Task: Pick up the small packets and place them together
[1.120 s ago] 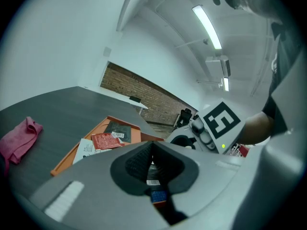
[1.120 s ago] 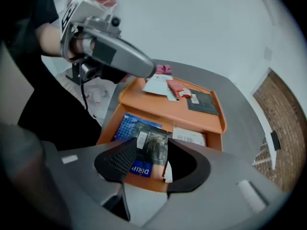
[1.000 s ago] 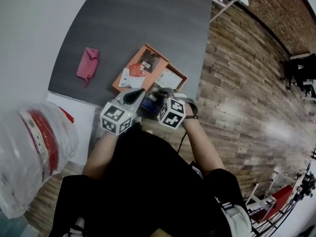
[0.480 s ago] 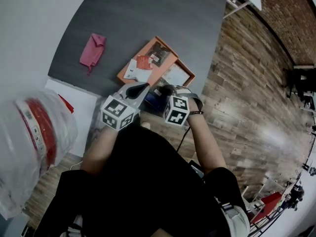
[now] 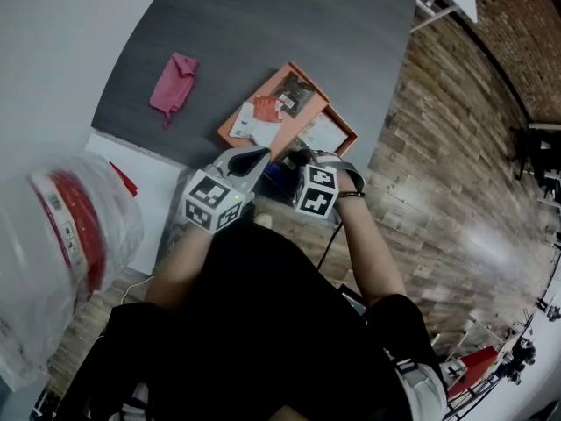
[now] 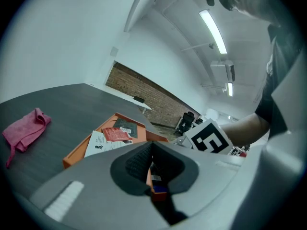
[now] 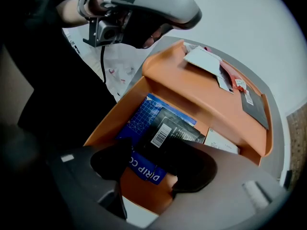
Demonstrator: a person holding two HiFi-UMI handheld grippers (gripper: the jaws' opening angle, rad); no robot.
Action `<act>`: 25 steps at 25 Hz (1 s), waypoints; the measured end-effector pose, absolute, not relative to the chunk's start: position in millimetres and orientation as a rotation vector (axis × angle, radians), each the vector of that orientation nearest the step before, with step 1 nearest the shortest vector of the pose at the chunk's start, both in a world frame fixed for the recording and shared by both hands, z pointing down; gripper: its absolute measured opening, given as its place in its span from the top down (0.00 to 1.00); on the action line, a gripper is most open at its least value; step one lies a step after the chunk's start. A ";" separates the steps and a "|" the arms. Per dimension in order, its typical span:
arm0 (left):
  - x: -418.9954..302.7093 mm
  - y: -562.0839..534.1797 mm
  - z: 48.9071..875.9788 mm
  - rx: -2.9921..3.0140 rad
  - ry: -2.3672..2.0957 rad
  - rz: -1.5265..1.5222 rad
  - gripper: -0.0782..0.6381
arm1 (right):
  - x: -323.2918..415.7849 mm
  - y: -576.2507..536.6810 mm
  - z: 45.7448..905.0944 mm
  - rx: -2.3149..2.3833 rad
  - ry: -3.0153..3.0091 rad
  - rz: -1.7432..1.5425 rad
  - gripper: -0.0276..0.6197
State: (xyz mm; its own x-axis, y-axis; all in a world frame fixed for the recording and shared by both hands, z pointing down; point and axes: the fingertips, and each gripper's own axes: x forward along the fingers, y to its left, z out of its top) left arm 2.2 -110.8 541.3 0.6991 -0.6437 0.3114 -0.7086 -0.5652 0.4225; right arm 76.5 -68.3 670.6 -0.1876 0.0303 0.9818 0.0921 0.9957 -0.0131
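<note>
Head view: the left claw [image 5: 261, 153] and the right claw [image 5: 296, 158] sit side by side at the near edge of a dark grey counter [image 5: 263, 24], over an orange plastic tray [image 5: 230, 133].
Left claw: tips together, with nothing clamped between them; it points across the tray.
Right claw: points steeply down into the tray's deeper well. Its jaws have just been opening and now stand wide apart, the pads pressing on nothing.
Between the right jaws: a glossy blue packet [image 7: 144, 119] printed "DRIP" lies in the well, with a black packet [image 7: 169, 128] bearing a white barcode on top of it.
Tray's higher level: a flat white paper packet [image 6: 98, 145], a small red packet [image 6: 115, 134] overlapping it, and a dark grey packet [image 6: 125, 125] just beside.
Pink cloth [image 5: 173, 77]: crumpled on the counter, well apart from the tray.
</note>
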 end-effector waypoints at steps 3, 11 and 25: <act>-0.2 -111.3 542.1 2.378 -1.038 0.164 0.89 | 75.8 -67.8 672.2 -0.108 -1.754 -0.046 0.53; -2.2 -112.2 542.6 2.383 -1.032 0.169 0.89 | 76.2 -66.8 671.7 -0.138 -1.766 -0.024 0.62; -1.4 -113.1 541.7 2.401 -1.019 0.197 0.89 | 63.8 -58.7 653.4 -0.123 -1.829 -0.027 0.85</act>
State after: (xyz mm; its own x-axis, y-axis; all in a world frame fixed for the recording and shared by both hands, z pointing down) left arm -1.4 -113.1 541.7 0.7065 -0.6288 0.3246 -0.7046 -0.5820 0.4060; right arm 63.8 -58.7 653.4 -0.2535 0.0700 0.9648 0.0984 0.9941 -0.0462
